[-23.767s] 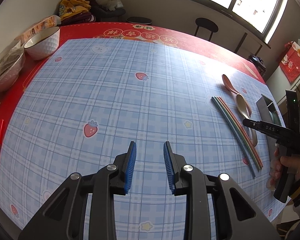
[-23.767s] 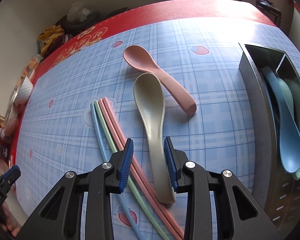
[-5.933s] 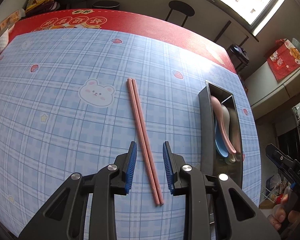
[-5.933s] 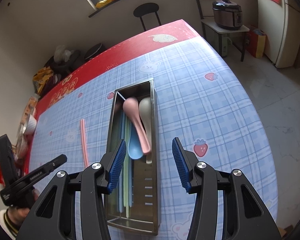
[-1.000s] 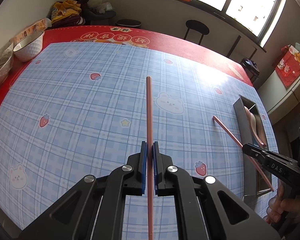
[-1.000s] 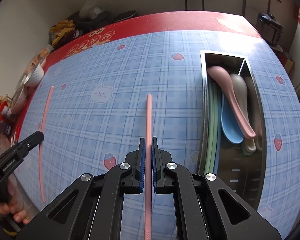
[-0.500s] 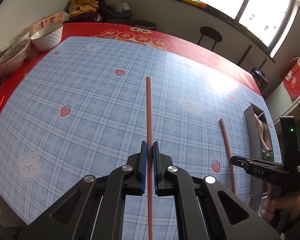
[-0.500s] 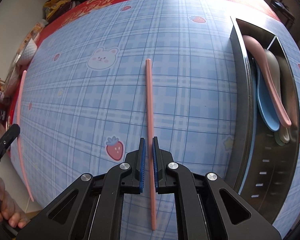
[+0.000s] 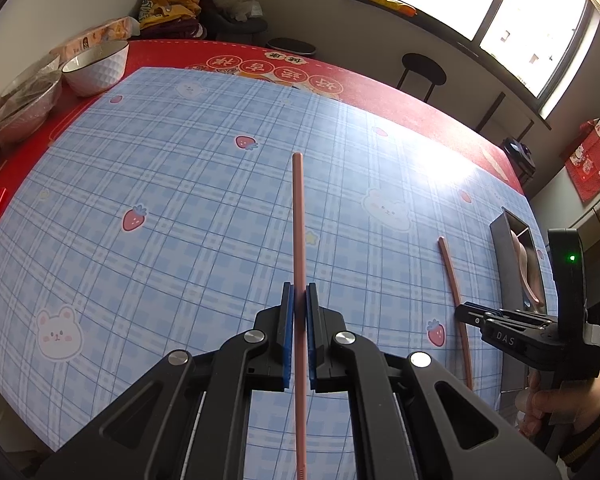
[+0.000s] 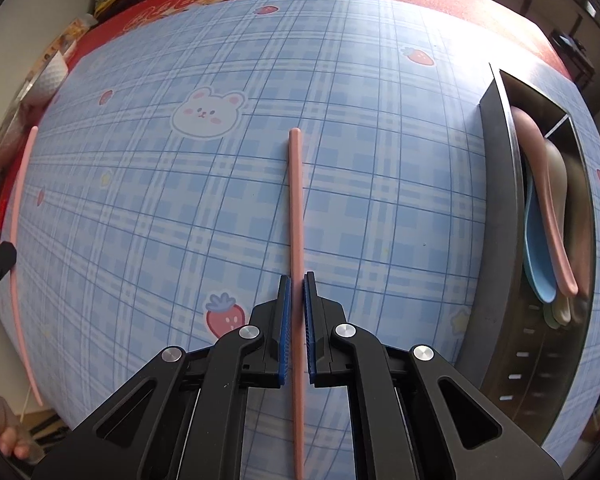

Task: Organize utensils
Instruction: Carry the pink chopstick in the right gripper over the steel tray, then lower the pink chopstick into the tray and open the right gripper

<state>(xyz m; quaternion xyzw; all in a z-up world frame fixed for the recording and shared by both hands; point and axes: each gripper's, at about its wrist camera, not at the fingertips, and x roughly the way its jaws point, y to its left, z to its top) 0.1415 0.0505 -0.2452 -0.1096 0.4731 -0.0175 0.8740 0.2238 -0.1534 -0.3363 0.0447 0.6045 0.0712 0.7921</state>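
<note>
Blue checked tablecloth with bears and strawberries: covers most of a red table; everything in play sits on or above it.
Steel utensil tray, long and narrow: lies at the far right of the cloth. Pink, beige and blue plastic spoons are stacked in its right compartment. Its near wall hides the left compartment.
Left black hand-held gripper with blue pads: pads are pressed together on the left pink plastic chopstick. The stick points straight ahead and is raised over the middle of the cloth, well apart from the tray.
Right black hand-held gripper with blue pads: pads are pinched on the right pink plastic chopstick. The stick points forward, low over the cloth. Whether its tip touches the cloth cannot be told.
Key relation: the tray lies to the right of the right gripper. Its long axis runs roughly parallel to that chopstick, so a sideways shift looks enough. The right hand is much the nearer one.
Change since a second ago: the right camera has dropped lower and closer to the cloth. The green and blue chopsticks then visible in the tray are now out of sight. Both grips are unchanged.
</note>
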